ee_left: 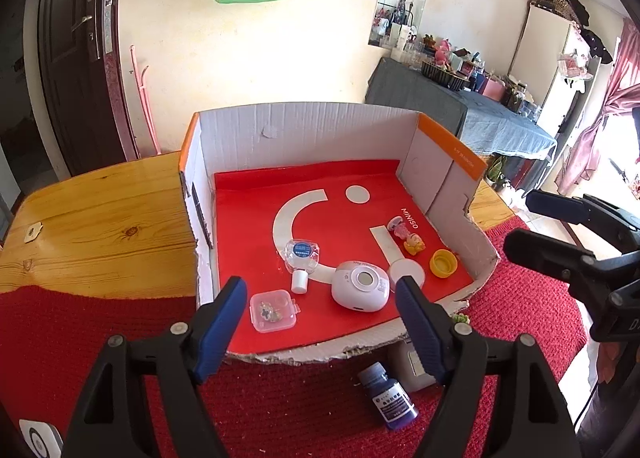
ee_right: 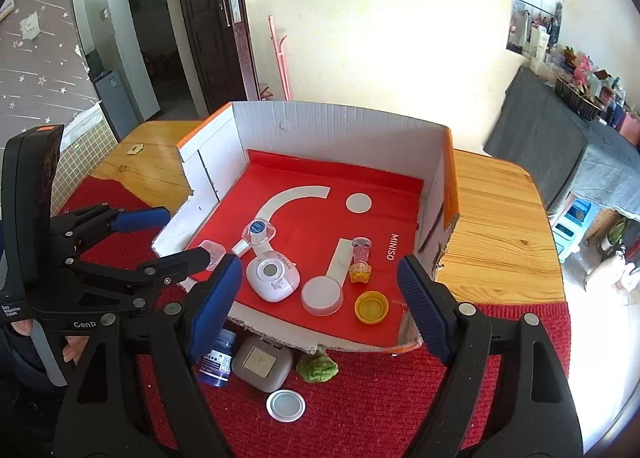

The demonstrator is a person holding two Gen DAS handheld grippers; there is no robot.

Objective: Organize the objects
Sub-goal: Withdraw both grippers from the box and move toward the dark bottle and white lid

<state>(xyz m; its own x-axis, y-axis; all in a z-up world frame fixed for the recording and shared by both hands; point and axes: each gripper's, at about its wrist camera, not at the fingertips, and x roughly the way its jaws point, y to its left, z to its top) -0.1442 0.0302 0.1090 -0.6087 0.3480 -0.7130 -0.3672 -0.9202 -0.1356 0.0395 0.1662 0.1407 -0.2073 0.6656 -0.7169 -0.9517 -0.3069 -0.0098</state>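
An open cardboard box (ee_left: pixel 304 125) (ee_right: pixel 340 117) with a red liner holds a clear small bottle (ee_left: pixel 301 256) (ee_right: pixel 258 232), a white round device (ee_left: pixel 360 285) (ee_right: pixel 273 274), a clear plastic case (ee_left: pixel 273 310), two small figurines (ee_left: pixel 406 236) (ee_right: pixel 361 260), a yellow cap (ee_left: pixel 443 263) (ee_right: pixel 371 306) and a white lid (ee_right: pixel 322 295). On the red mat in front lie a blue bottle (ee_left: pixel 390 396) (ee_right: pixel 218 358), a grey case (ee_right: pixel 262 362), a green lump (ee_right: pixel 317 366) and a metal lid (ee_right: pixel 285 406). My left gripper (ee_left: pixel 320 300) is open and empty over the box's front edge. My right gripper (ee_right: pixel 320 278) is open and empty too.
The box stands on a wooden table (ee_left: pixel 100 234) (ee_right: pixel 496 234) partly covered by a red mat (ee_left: pixel 280 410) (ee_right: pixel 360 398). The right gripper shows at the right of the left wrist view (ee_left: pixel 568 242). A cluttered side table (ee_left: pixel 472 105) stands far right; a dark door (ee_left: pixel 68 57) at left.
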